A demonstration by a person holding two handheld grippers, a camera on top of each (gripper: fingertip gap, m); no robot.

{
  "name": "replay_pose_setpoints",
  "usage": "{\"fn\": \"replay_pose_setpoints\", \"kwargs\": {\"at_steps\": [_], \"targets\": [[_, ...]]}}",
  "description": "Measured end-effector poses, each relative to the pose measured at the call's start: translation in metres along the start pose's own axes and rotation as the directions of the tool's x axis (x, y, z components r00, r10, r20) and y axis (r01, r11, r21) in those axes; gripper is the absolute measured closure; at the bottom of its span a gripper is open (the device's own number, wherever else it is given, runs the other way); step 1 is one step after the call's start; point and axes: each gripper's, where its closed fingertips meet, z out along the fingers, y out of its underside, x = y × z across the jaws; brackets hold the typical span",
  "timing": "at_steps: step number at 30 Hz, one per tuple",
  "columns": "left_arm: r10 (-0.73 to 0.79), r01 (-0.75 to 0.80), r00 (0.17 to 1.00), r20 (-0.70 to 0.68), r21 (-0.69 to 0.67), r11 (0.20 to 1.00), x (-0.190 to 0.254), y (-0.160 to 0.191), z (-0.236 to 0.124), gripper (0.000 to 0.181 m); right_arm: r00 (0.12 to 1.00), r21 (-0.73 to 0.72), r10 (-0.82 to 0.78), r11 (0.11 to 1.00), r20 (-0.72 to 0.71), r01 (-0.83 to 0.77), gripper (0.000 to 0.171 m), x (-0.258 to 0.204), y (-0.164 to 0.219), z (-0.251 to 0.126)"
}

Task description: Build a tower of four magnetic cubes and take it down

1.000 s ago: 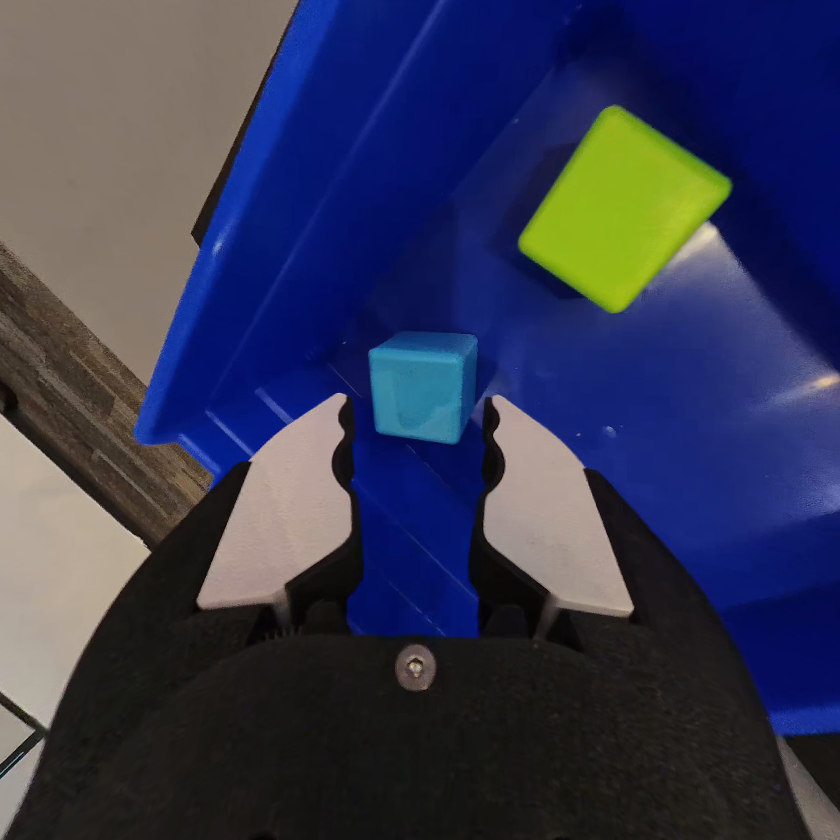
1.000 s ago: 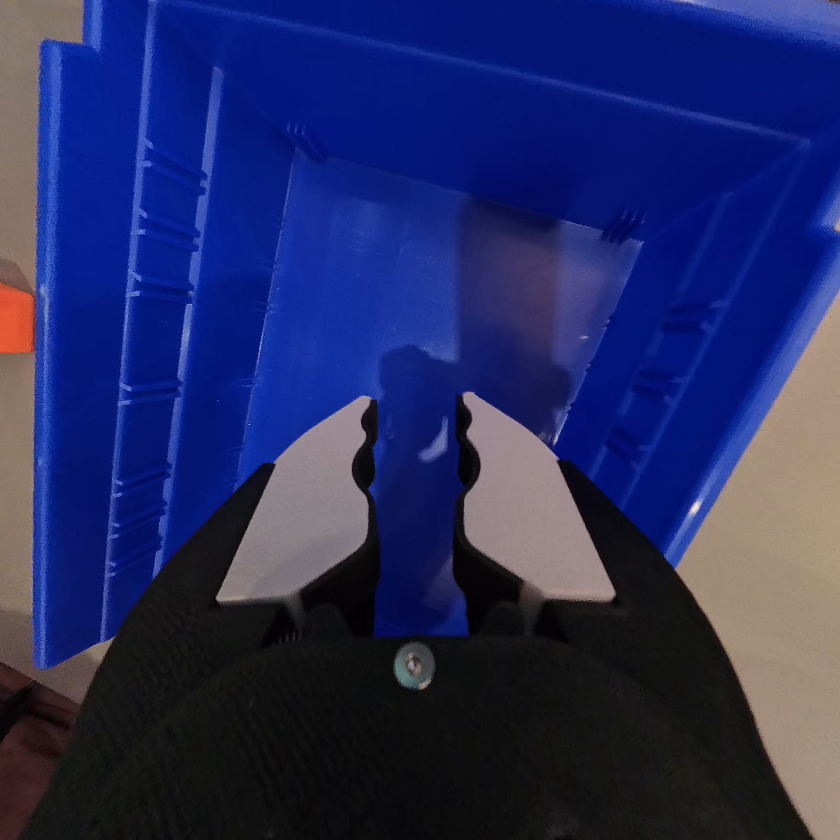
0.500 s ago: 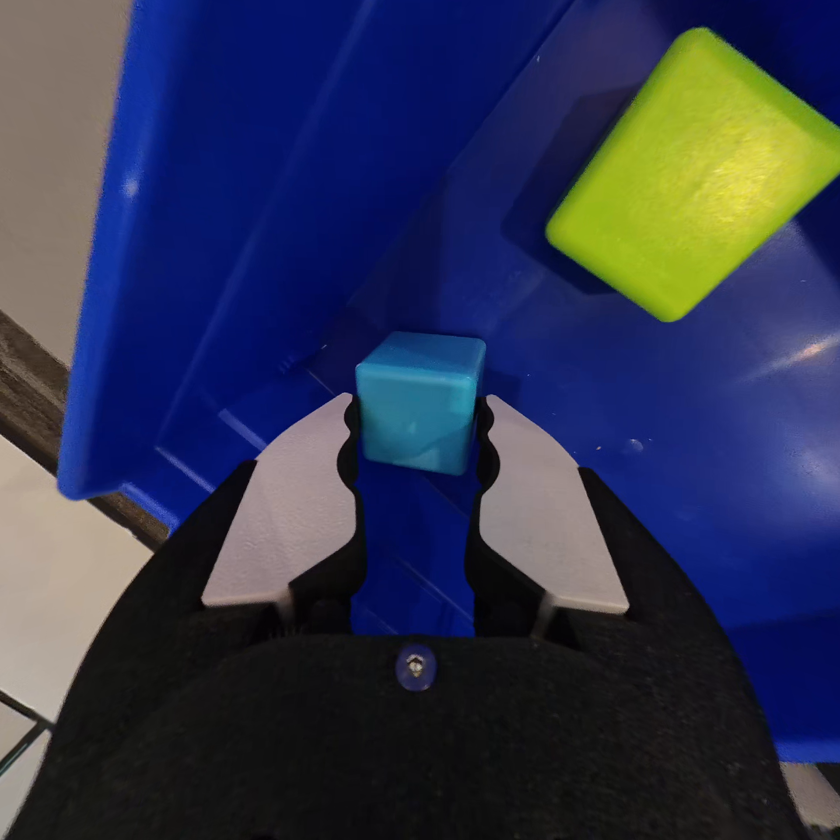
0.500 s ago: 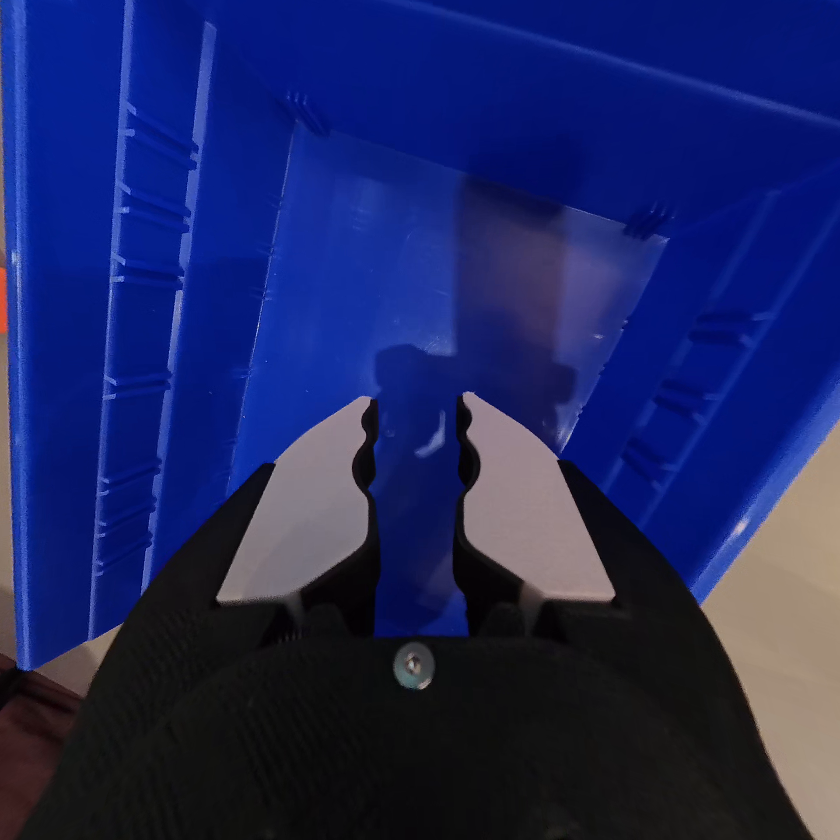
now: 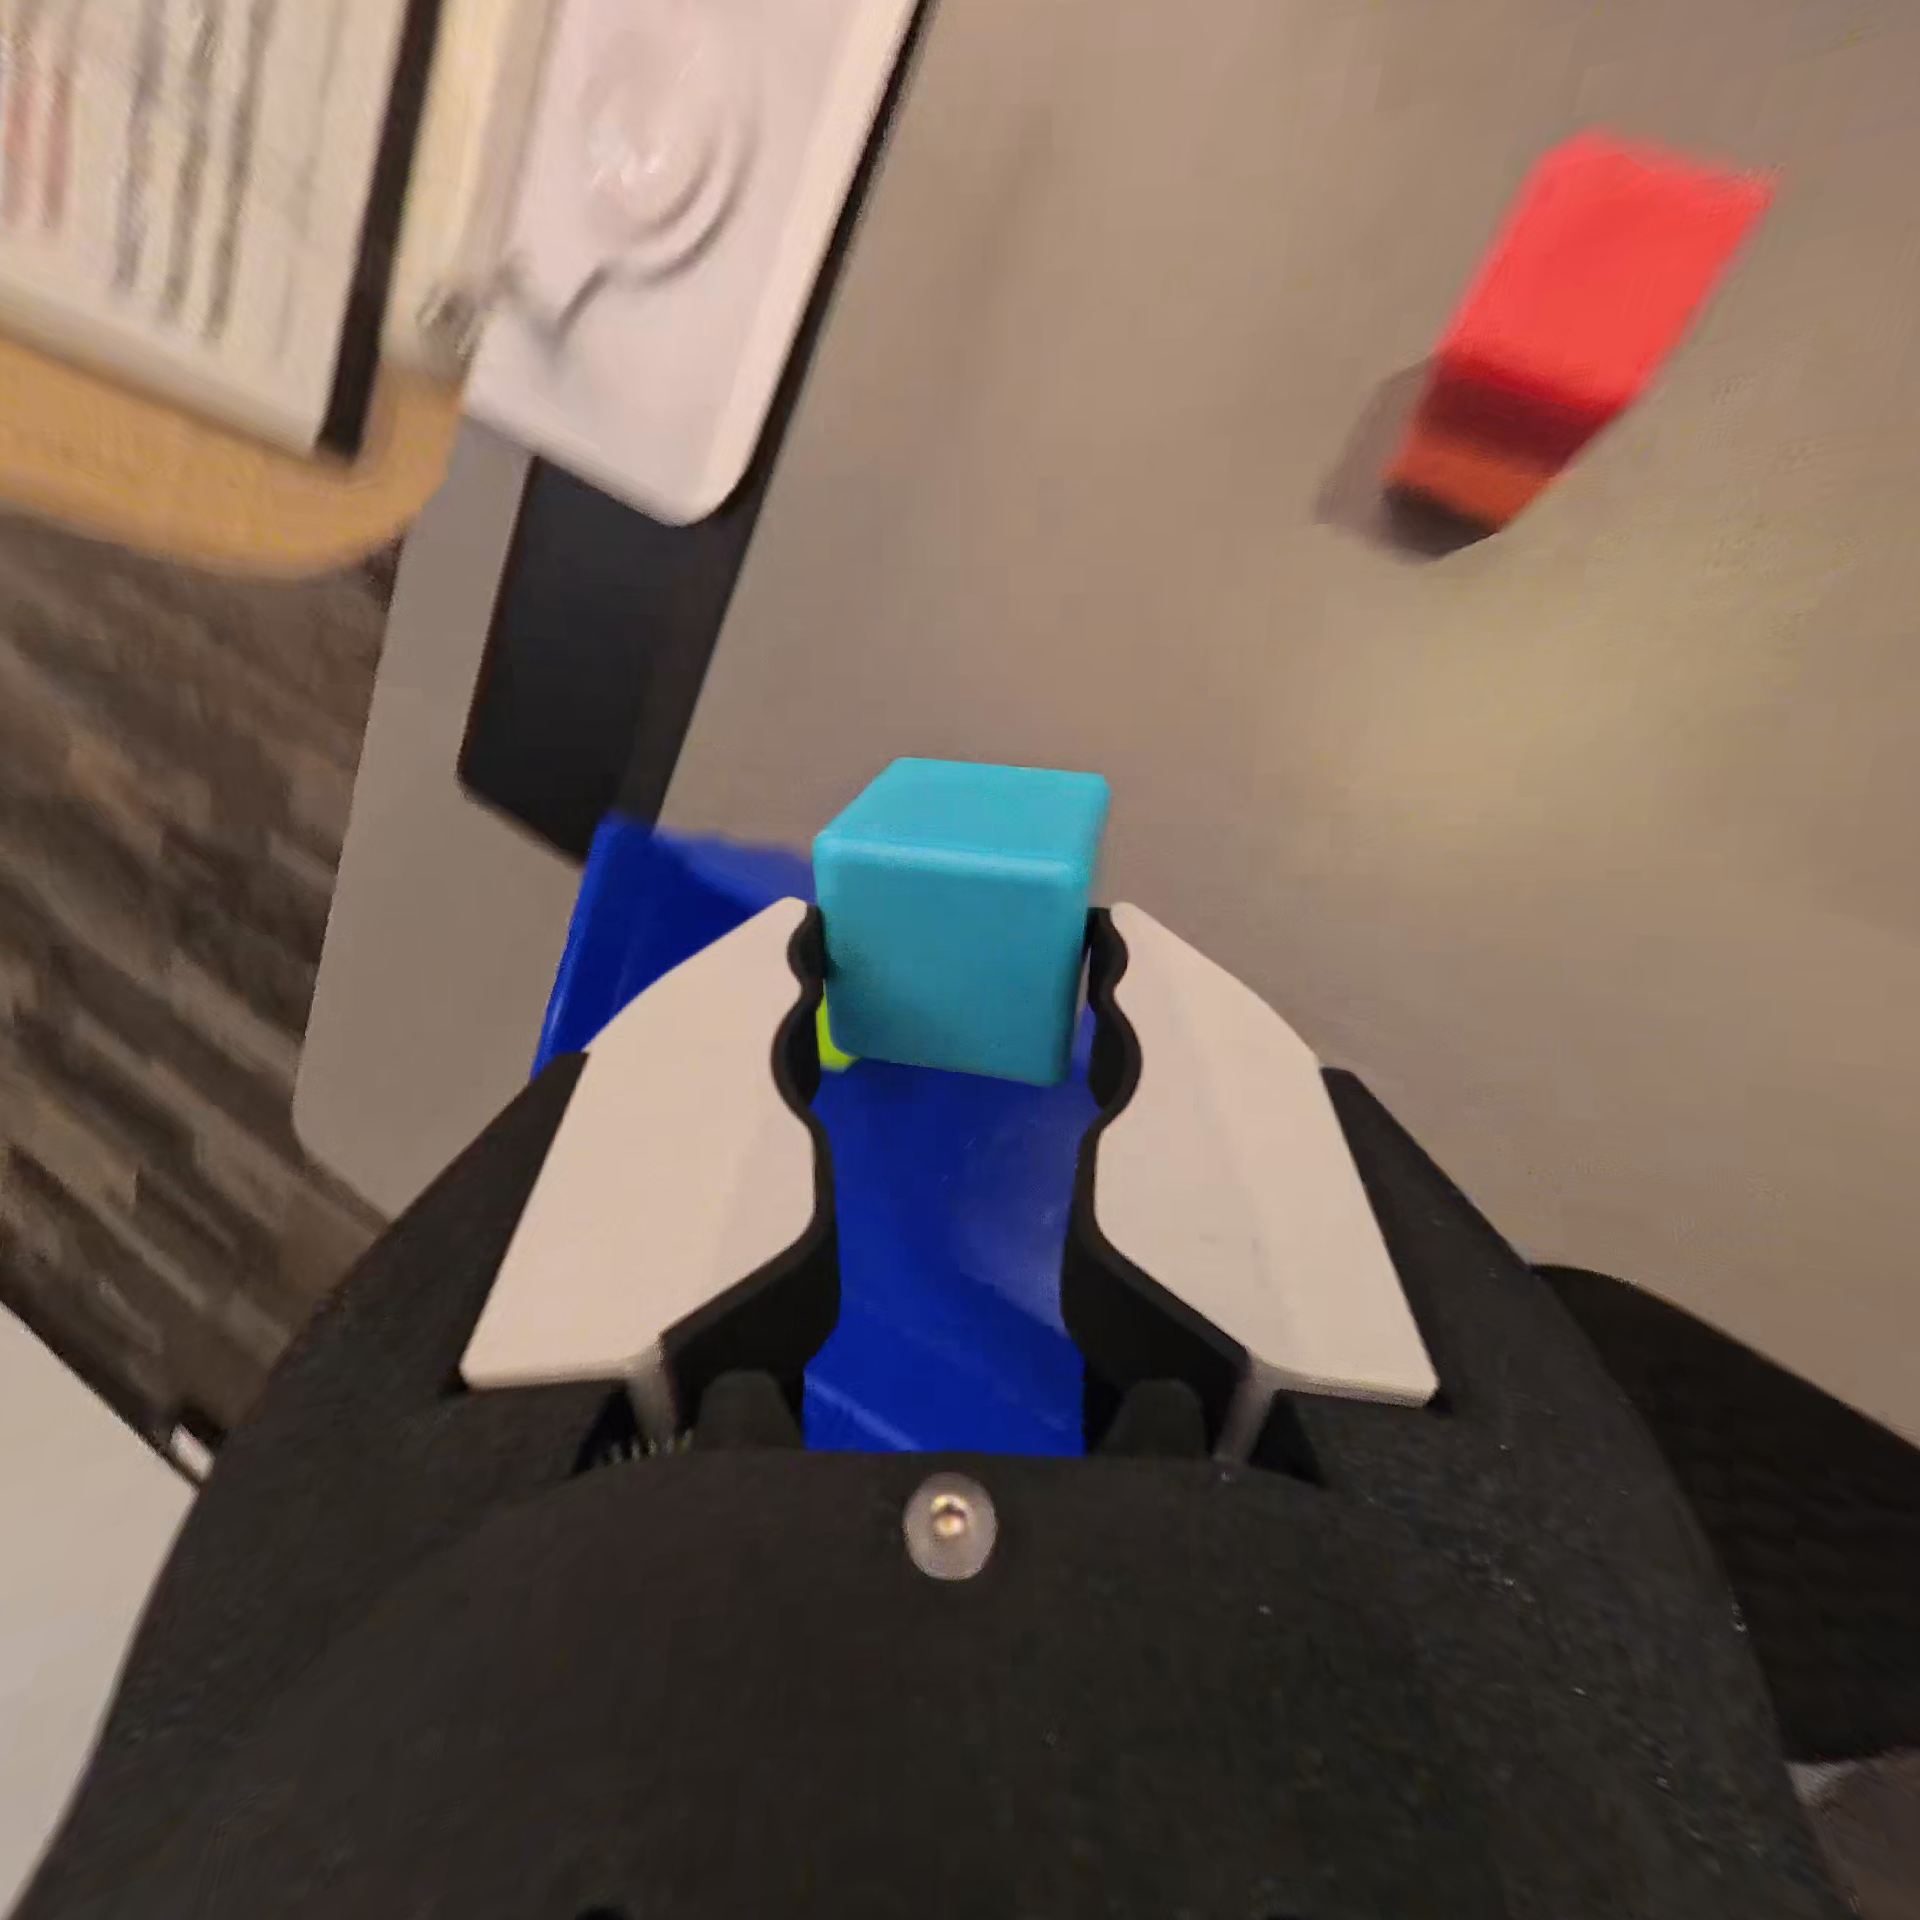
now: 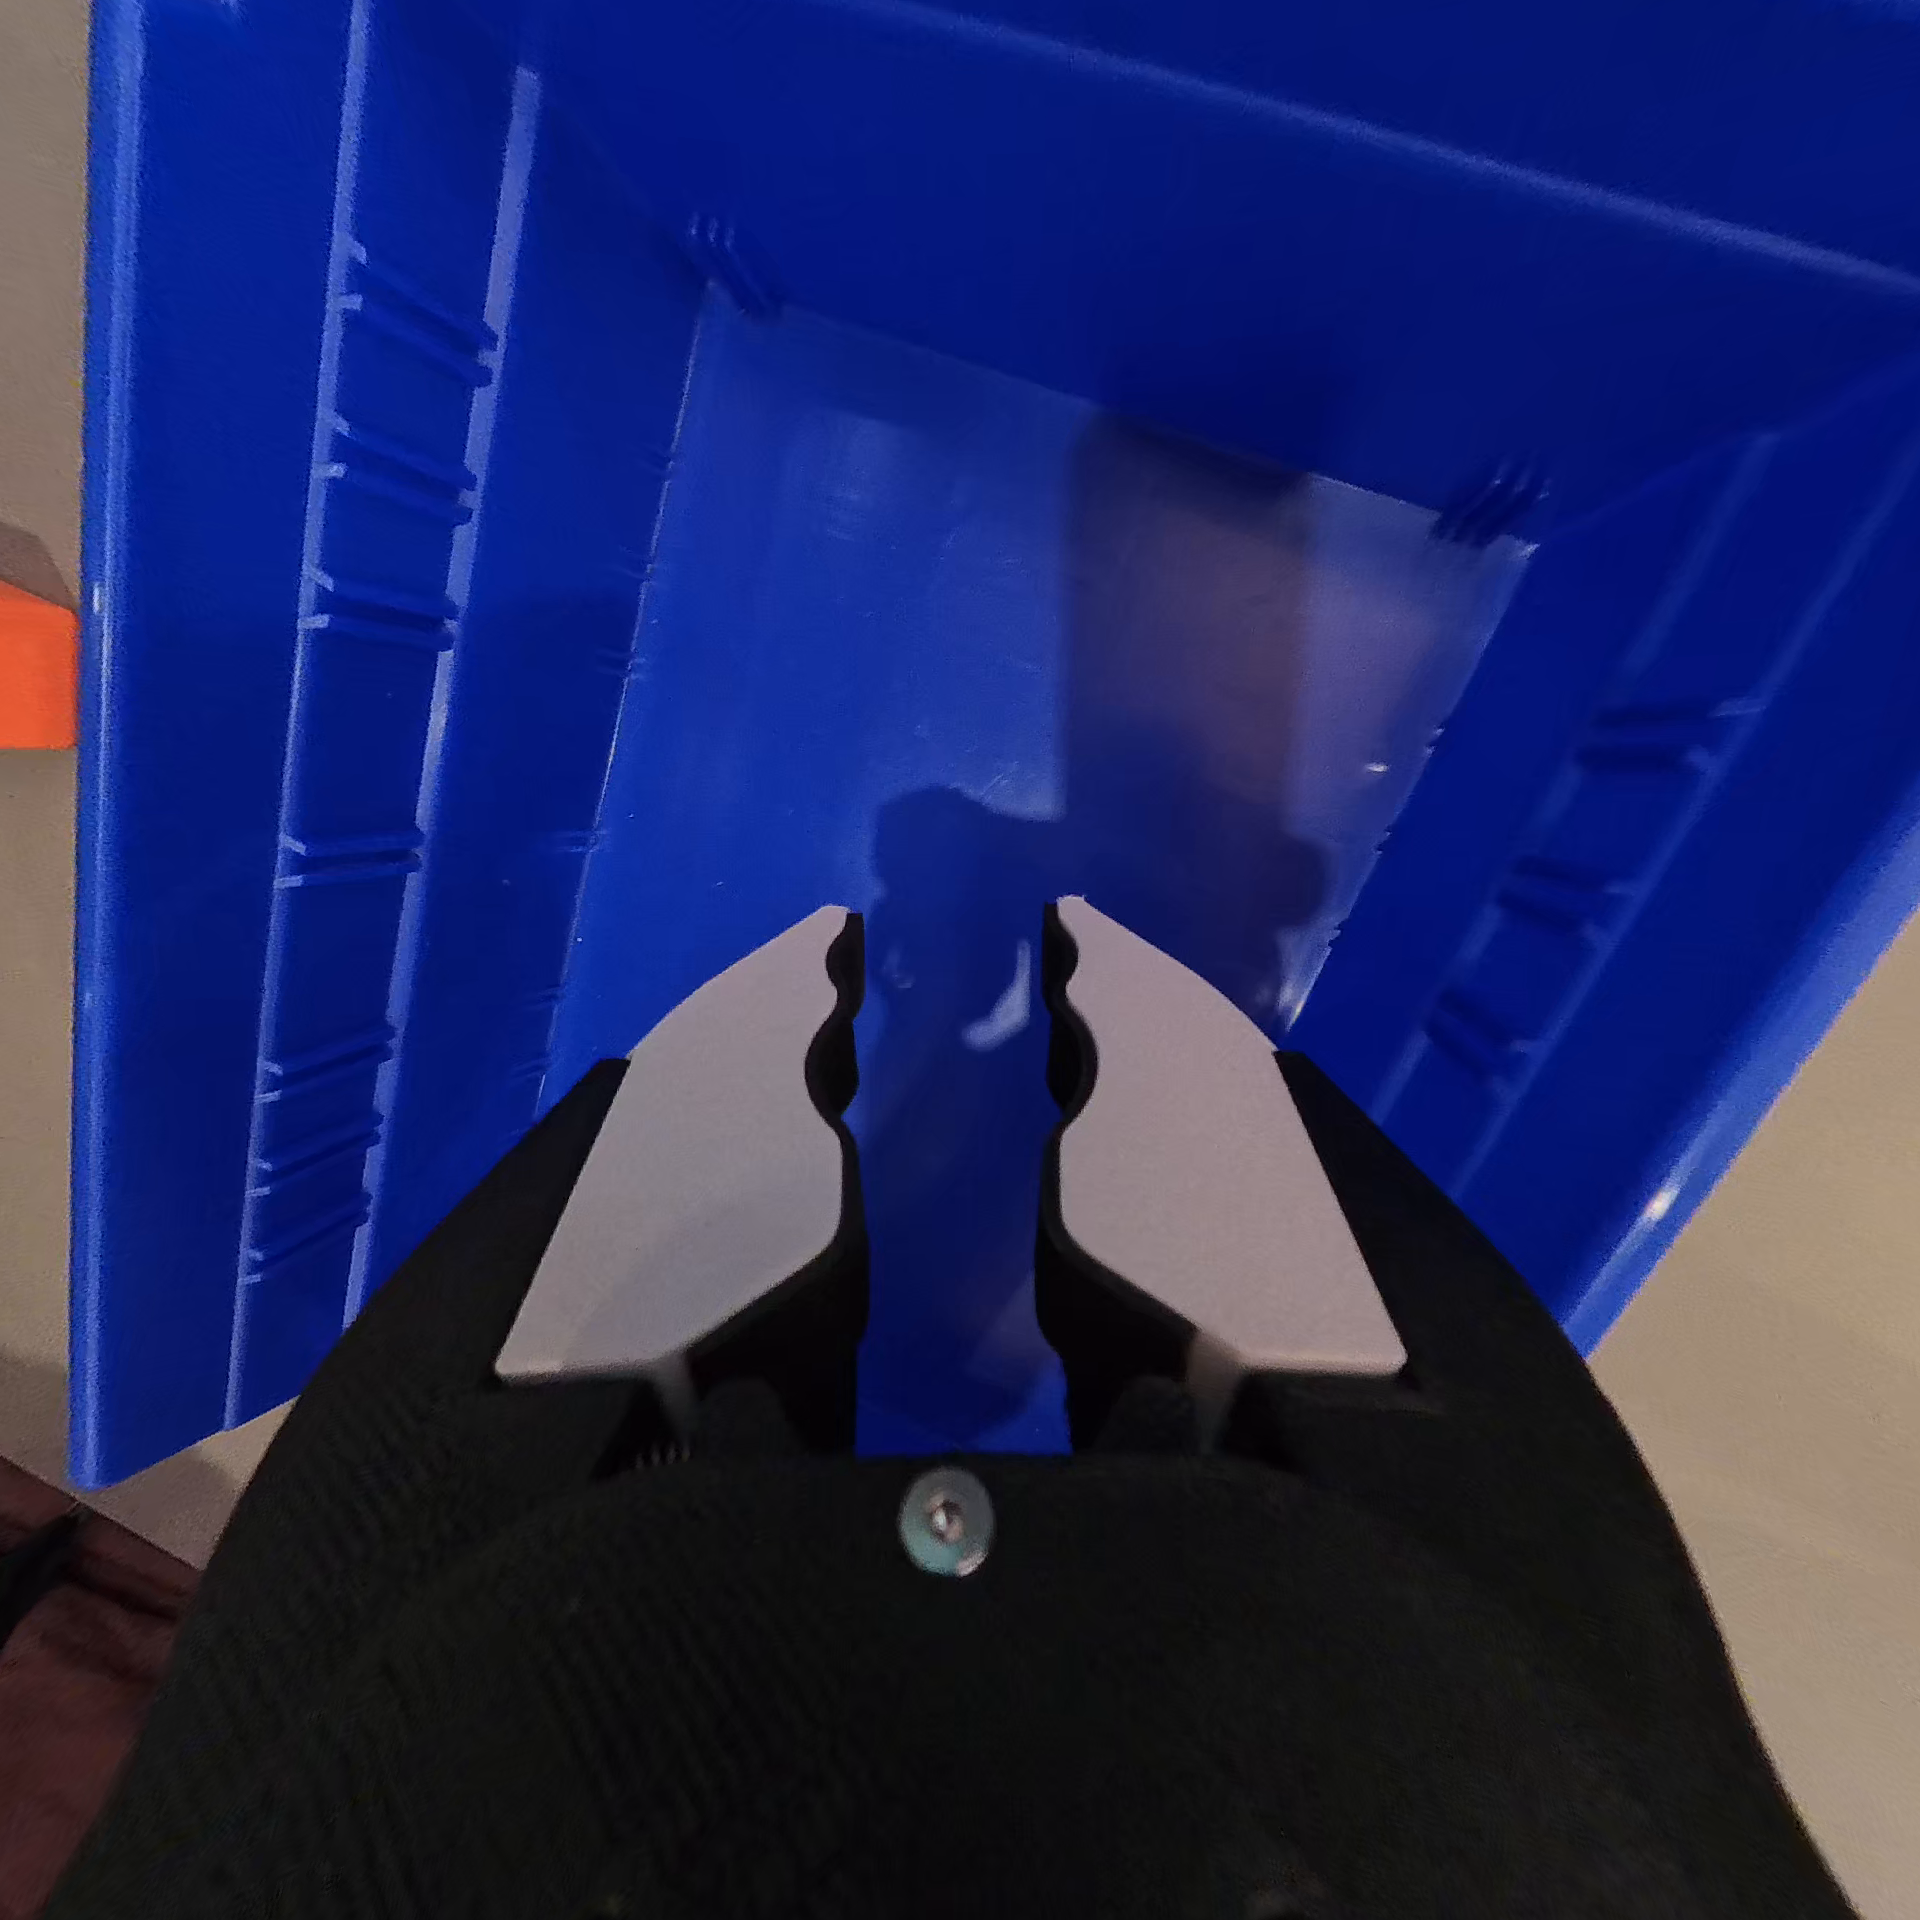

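Blue bin (image 6: 1039, 312) fills the right wrist view; right gripper (image 6: 951, 914) over it, jaws parted, empty. Left gripper (image 5: 951, 925) clamps teal cube (image 5: 956, 935) at frame centre. Probably light, rigid, slick; flat opposite faces are the hold.

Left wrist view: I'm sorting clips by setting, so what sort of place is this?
Probably an indoor tabletop workspace, perhaps an office or lab: a pale table, a blue bin for cubes, blurred papers at the table's edge, and dark patterned flooring below.
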Motion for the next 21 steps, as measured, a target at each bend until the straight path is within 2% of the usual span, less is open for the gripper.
{"fn": "replay_pose_setpoints", "kwargs": {"at_steps": [3,7,11,16,21], "targets": [[0.163,-0.163,0.987,-0.001,0.002,0.987,0.047,-0.05,0.01,0.132,1.0,-0.012,-0.008,1.0,0.001,0.008,0.136,-0.001,0.002,0.001],[0.266,-0.27,0.96,-0.087,-0.041,0.962,0.097,-0.084,0.036,0.132,1.0,-0.02,-0.008,1.0,0.01,0.008,0.136,0.0,0.006,0.001],[0.318,-0.329,0.938,-0.137,-0.073,0.941,0.117,-0.097,0.057,0.133,1.0,-0.001,0.004,1.0,0.025,-0.004,0.136,0.003,0.006,-0.003],[0.353,-0.368,0.927,-0.13,-0.12,0.922,0.116,-0.103,0.074,0.133,0.999,0.015,0.022,1.0,0.049,-0.022,0.136,0.005,0.007,-0.006],[0.345,-0.369,0.921,-0.179,-0.117,0.922,0.12,-0.105,0.08,0.132,0.998,0.005,0.029,1.0,0.061,-0.029,0.136,0.006,0.01,-0.004]]}}
